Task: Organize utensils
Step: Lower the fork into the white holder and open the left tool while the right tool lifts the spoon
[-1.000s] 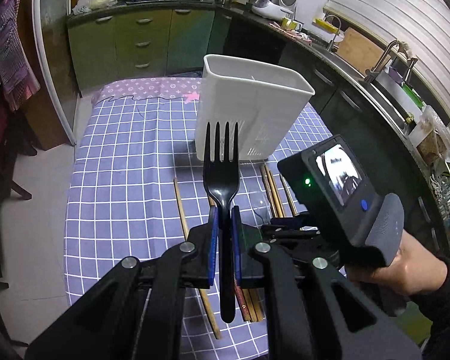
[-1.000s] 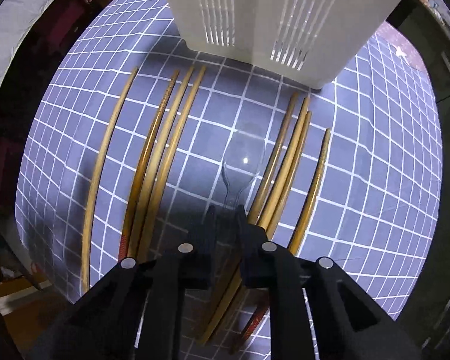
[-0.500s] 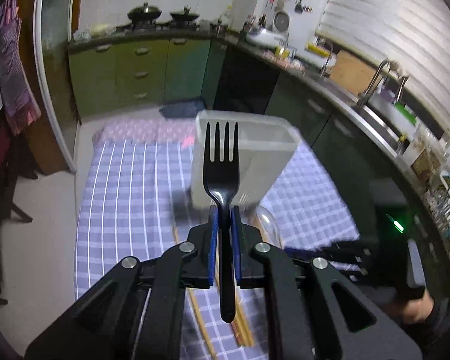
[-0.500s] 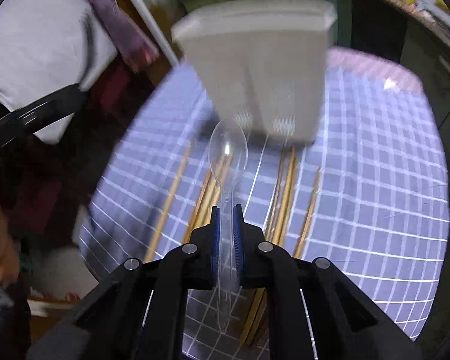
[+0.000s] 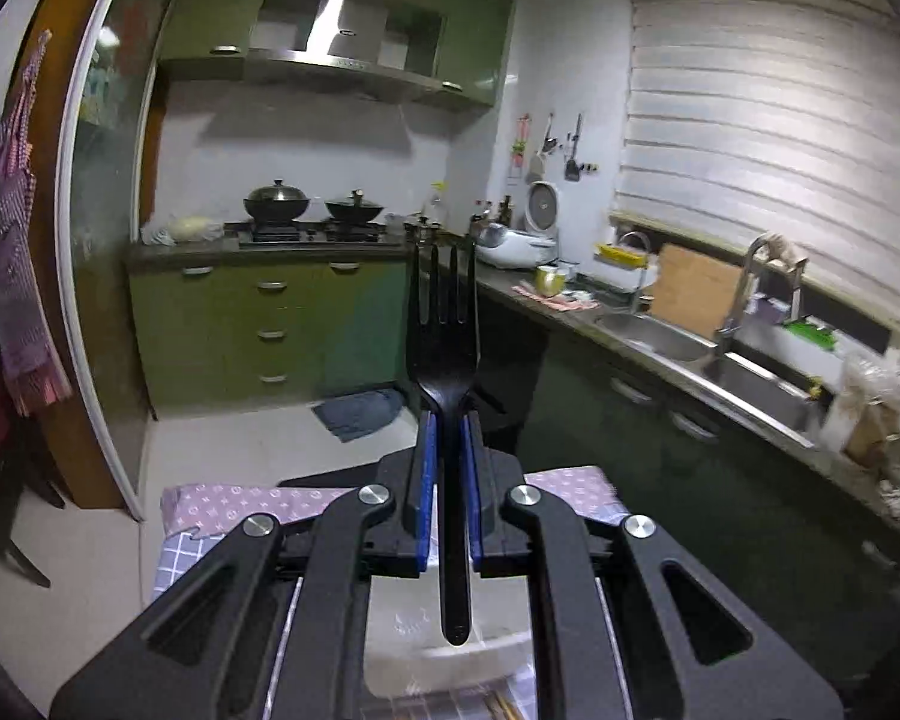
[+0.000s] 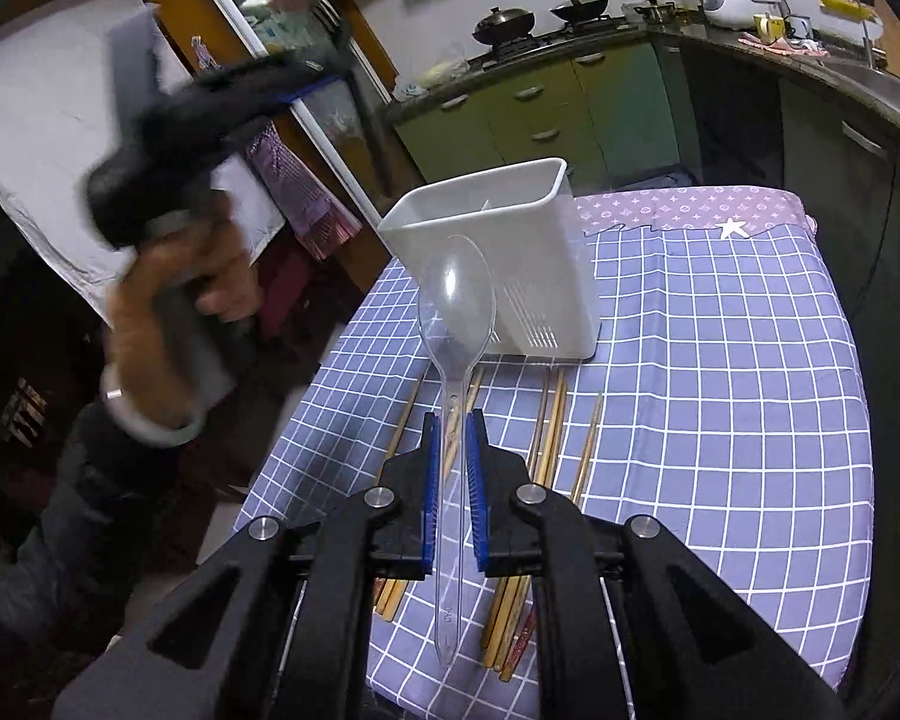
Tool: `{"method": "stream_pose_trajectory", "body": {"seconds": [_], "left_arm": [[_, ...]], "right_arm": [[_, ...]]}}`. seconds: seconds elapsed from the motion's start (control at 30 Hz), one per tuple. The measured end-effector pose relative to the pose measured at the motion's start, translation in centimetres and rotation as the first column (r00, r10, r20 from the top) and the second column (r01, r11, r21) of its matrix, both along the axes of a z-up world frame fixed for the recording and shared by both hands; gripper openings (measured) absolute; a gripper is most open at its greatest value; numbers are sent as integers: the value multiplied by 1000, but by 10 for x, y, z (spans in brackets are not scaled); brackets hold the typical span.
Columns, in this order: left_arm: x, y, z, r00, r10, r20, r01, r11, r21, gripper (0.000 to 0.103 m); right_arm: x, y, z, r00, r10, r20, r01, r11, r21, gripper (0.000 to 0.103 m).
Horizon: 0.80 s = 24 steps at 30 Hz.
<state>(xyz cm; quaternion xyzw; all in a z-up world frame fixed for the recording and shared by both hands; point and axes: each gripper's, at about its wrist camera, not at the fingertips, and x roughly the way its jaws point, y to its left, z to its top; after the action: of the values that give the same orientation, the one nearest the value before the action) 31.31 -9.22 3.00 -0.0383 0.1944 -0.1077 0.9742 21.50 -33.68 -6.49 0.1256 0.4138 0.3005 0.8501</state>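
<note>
My left gripper (image 5: 448, 438) is shut on a black plastic fork (image 5: 444, 360), tines up, held high and level; the white utensil holder's rim (image 5: 480, 651) shows just below the fork handle. My right gripper (image 6: 452, 438) is shut on a clear plastic spoon (image 6: 457, 306), raised above the table. The white utensil holder (image 6: 510, 264) stands on the purple checked tablecloth (image 6: 720, 360) beyond the spoon. Several wooden chopsticks (image 6: 549, 420) lie on the cloth in front of the holder. The left gripper, held in a hand (image 6: 168, 276), shows blurred at upper left in the right wrist view.
Kitchen counters with a sink (image 5: 660, 330) run along the right; a stove with pots (image 5: 306, 204) stands at the back. The table edge (image 6: 306, 420) drops off on the left, near the hand. A glass door (image 5: 102, 240) stands at left.
Both grippers rose from the table. The right one closed on the clear spoon and lifted it. The left one tilted up with the fork and now sits over the holder.
</note>
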Motion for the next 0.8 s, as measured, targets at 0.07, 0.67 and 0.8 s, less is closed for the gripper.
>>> {"method": "stream_pose_trajectory", "body": {"seconds": [0.07,0.67,0.8], "left_arm": [[10,-3,-11,1000,10,3,-10,1000,12,9],[0,11,-60,997,-4,-79,8,999,44,36],[-21,27,-45,998,0,-56,1,1000,24,40]], "right_arm": [[-2,-4,4,1000,-3,9,3,1000,9,10],[41,-13,88,966,-144,214,133,989,65,10],[64,-4,116,923,-234,304,211,972,108,10]]}}
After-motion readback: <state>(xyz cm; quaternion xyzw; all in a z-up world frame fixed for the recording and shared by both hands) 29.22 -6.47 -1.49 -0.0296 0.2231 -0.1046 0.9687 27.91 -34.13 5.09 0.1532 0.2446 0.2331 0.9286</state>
